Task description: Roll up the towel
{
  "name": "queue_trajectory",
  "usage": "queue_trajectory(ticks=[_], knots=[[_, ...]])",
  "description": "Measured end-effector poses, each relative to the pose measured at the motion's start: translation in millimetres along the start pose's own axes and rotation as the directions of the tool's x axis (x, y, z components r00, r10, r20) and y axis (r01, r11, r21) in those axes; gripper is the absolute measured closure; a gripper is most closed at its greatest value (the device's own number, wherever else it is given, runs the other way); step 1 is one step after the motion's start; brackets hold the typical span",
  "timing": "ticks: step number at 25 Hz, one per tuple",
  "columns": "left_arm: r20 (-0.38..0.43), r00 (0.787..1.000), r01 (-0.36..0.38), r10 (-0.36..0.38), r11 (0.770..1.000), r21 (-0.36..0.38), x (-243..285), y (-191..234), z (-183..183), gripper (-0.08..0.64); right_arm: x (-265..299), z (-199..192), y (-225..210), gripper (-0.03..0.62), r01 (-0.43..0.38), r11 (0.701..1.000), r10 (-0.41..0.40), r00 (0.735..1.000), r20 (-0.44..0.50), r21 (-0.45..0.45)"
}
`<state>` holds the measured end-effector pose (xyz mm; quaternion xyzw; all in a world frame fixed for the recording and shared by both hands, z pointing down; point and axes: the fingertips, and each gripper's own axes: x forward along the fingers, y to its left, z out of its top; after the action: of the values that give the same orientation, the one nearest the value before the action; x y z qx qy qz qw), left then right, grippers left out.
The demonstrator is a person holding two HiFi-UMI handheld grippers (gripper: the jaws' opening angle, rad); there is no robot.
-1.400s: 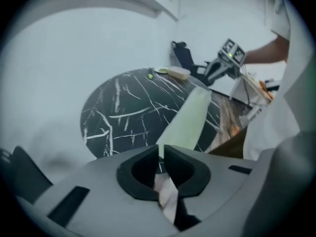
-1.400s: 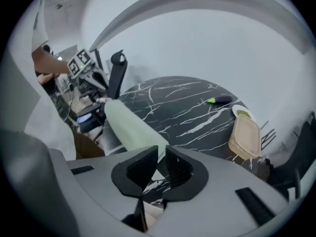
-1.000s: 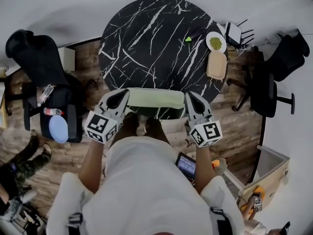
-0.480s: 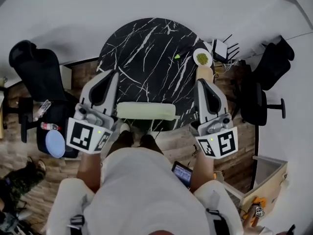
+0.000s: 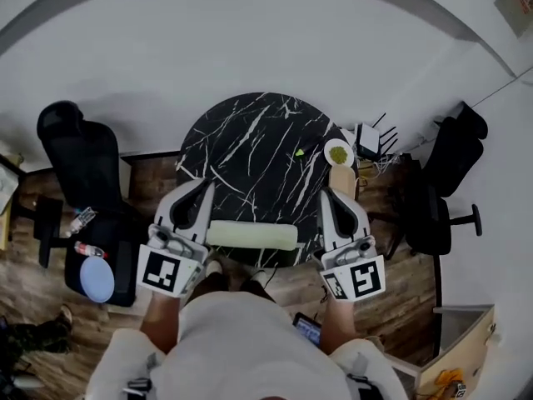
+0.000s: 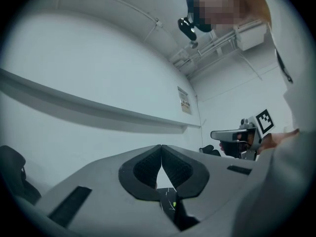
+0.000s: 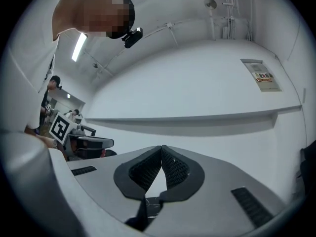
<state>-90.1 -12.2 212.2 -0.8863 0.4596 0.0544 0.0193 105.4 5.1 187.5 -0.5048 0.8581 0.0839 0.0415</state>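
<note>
Green rolled towel (image 5: 252, 235) between tools (image 5: 202, 188) (image 5: 328, 198)

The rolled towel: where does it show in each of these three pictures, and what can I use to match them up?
Head view: the rolled towel lies lower centre, on the near edge of the black marble table.
Left gripper view: not in it.
Right gripper view: not in it.
Shared landmark: the table, a dark veined sliver low in the left gripper view, another in the right.
</note>
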Motion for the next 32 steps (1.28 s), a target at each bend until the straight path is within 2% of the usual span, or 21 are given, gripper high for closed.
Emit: queue_trajectory(ticks=[4, 7, 11, 15, 19, 32], knots=[[-0.025, 0.999, 0.04, -0.041, 0.998, -0.043, -0.9, -10.6, -11.9, 0.558, -4.7, -7.6, 10.7, 0.595, -0.047, 0.998, 0.047, 0.999, -0.009, 0.036], [-0.071, 0.994, 0.086, -0.088, 0.996, -0.035, -0.1, -27.6, -22.4, 0.558, -5.9, -12.4, 24.7, 0.597, -0.101, 0.995, 0.102, 0.994, -0.03, 0.022], [-0.084, 0.99, 0.111, -0.115, 0.992, -0.055, 1.7, -35.9, -27.6, 0.558, -7.6, -16.7, 34.1, 0.598, -0.132, 0.991, 0.131, 0.99, -0.059, -0.008], [-0.086, 0.986, 0.137, -0.142, 0.989, -0.055, 3.2, -45.1, -28.4, 0.558, -13.9, -13.3, 31.3, 0.598, -0.12, 0.993, 0.121, 0.992, -0.046, 0.017], [-0.085, 0.983, 0.159, -0.164, 0.986, -0.057, 2.1, -56.5, -27.2, 0.557, -18.0, -9.5, 29.0, 0.598, -0.108, 0.994, 0.108, 0.993, -0.043, 0.005], [-0.059, 0.985, 0.158, -0.163, 0.985, -0.069, -5.4, -59.9, -20.7, 0.557, -29.5, -5.0, 27.0, 0.598, -0.073, 0.997, 0.073, 0.997, -0.038, -0.004]])
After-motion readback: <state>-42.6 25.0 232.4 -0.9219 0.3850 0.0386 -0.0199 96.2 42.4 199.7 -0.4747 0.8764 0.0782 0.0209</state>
